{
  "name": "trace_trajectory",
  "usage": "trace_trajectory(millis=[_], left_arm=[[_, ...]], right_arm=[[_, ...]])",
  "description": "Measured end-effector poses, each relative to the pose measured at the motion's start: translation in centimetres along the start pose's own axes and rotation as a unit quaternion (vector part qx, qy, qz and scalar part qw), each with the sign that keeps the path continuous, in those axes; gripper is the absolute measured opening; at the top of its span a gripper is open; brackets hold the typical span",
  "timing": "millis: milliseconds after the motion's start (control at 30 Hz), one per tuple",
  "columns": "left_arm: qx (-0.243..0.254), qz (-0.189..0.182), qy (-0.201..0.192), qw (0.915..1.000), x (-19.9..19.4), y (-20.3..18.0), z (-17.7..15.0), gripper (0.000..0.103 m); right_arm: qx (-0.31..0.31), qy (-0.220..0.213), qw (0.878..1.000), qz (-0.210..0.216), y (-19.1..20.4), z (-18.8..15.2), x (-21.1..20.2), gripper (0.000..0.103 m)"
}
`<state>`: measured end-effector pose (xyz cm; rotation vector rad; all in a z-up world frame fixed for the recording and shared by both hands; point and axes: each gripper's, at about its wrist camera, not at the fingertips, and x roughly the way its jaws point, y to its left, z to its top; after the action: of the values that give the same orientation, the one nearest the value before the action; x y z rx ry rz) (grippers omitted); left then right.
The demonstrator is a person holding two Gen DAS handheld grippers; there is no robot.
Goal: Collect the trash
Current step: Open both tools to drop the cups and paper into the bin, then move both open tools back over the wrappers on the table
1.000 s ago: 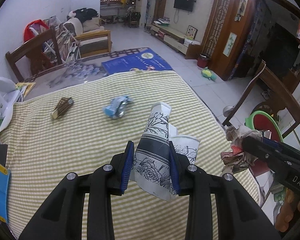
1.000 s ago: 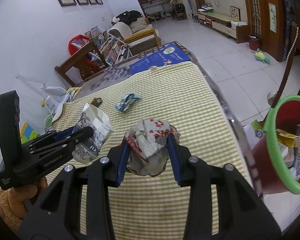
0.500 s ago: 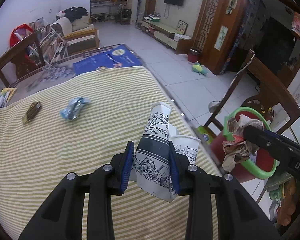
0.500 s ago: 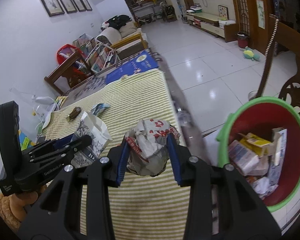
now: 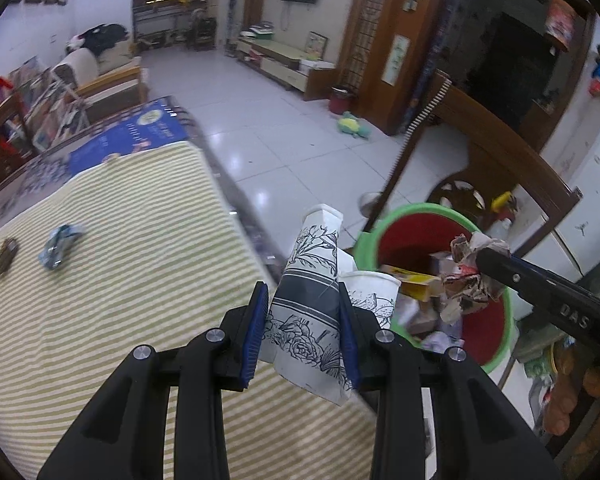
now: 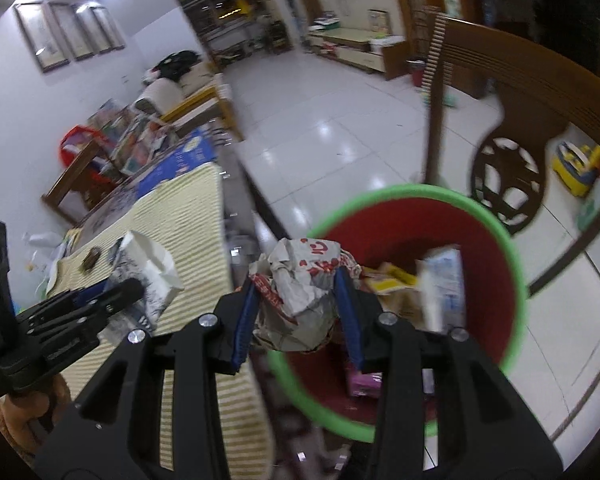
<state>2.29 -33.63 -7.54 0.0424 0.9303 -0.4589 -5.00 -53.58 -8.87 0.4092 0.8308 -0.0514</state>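
While the striped yellow-green cloth (image 5: 112, 280) covered the surface at the left, a brown wrapper (image 5: 4, 258) and a crumpled blue wrapper (image 5: 60, 242) lay on it near its far left side, just beside each other. A blue mat (image 5: 140, 136) with white print too small to read lay at the far end. The left claw (image 5: 304, 330) was closed on a crushed paper cup (image 5: 308, 292) printed with black flowers and a dark band, its blue pads pressed to both sides; the cup sat over the surface edge, just beside the bin. A second white cup (image 5: 374, 292) sat right behind it. To the right stood the red bin with a green rim (image 6: 512, 264), already holding cartons and papers. The right claw (image 6: 300, 312) was clamped on a crumpled paper wrapper (image 6: 300, 280) with red marks, held above the bin's near rim. In the left view that claw's side showed the letters "DAS"; in the right view the left claw's label was blurred.
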Motion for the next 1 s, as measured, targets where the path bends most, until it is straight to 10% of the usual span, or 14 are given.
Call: trace_trajectory(millis=[133,367,467,567,1000], left_arm=[[0.019,-0.021,0.008,0.9996,0.9,-2.9,0.2,0.031],[0.052,-0.057,0.011,0.9969,2.2,-7.3,1.4,0.034],[0.065,-0.067,0.012,0.9956,2.7,-8.9,2.0,0.071],[0.070,-0.068,0.002,0.9952,2.4,-9.3,2.0,0.071],[-0.014,0.005,-0.004,0.9999,0.6,0.3,1.2,0.073]], right_arm=[[0.032,-0.005,0.999,-0.029,-3.1,-0.3,-0.6,0.058],[0.064,-0.023,0.996,-0.050,-6.3,-0.7,-2.3,0.064],[0.067,-0.018,0.996,-0.052,-7.0,-1.0,-2.5,0.069],[0.072,-0.019,0.996,-0.056,-7.4,-1.3,-2.8,0.076],[0.030,-0.016,0.999,-0.016,-1.5,-0.1,-0.3,0.076]])
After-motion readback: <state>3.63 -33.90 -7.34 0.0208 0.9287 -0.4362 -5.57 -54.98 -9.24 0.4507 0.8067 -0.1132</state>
